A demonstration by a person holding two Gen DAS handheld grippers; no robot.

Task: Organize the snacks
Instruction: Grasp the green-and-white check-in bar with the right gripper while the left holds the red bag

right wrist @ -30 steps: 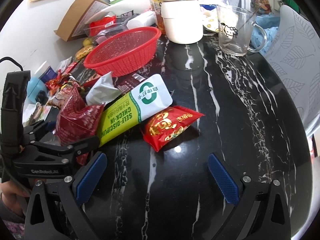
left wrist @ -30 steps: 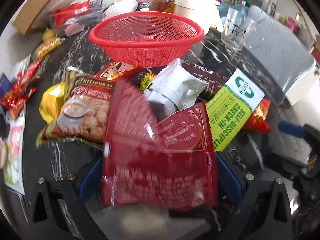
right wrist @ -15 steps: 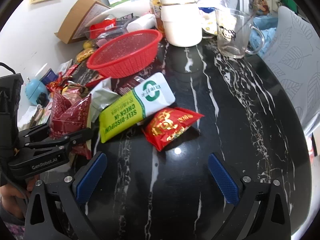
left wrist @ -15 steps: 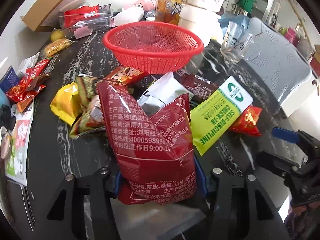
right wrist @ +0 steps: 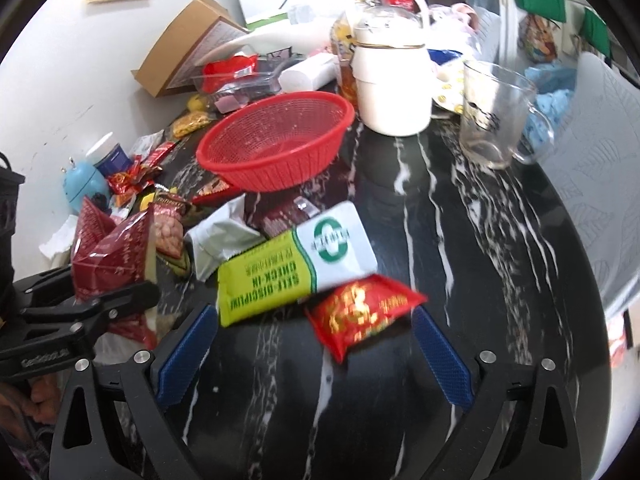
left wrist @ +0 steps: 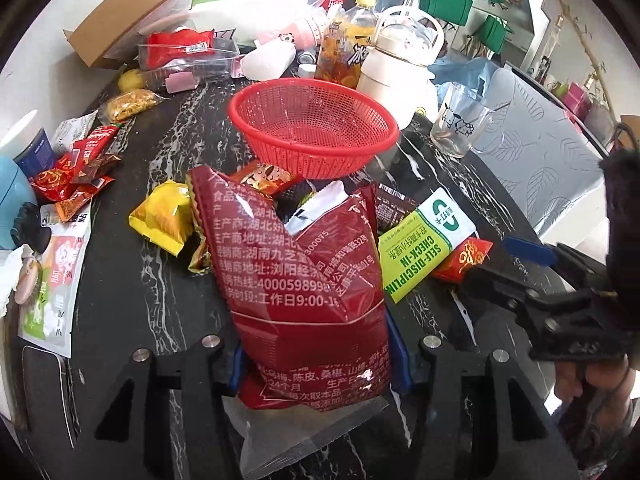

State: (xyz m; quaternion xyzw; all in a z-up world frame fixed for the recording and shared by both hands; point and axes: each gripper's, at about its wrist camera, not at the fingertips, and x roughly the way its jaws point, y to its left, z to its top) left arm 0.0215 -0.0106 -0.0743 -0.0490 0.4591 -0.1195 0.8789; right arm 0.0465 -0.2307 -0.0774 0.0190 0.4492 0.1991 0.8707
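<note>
My left gripper (left wrist: 320, 360) is shut on a dark red snack bag (left wrist: 304, 272) and holds it upright above the black marble table; the bag also shows in the right wrist view (right wrist: 112, 256). An empty red mesh basket (left wrist: 316, 124) stands behind the snack pile, also in the right wrist view (right wrist: 276, 140). My right gripper (right wrist: 312, 356) is open, its blue pads either side of a small red snack packet (right wrist: 364, 312) and below a yellow-green and white packet (right wrist: 296, 264). A silver packet (right wrist: 220, 240) lies left of that.
A white kettle (right wrist: 394, 84) and glass mug (right wrist: 496, 112) stand behind the basket, beside a drink bottle (left wrist: 344, 48). A yellow packet (left wrist: 164, 216), red sachets (left wrist: 76, 176), a cardboard box (left wrist: 132, 12) and a clear box (left wrist: 188, 60) crowd the left. A grey chair (left wrist: 540, 168) is right.
My left gripper closed on the dark red bag and lifted it upright off the pile. My right gripper moved forward toward the red and yellow-green packets.
</note>
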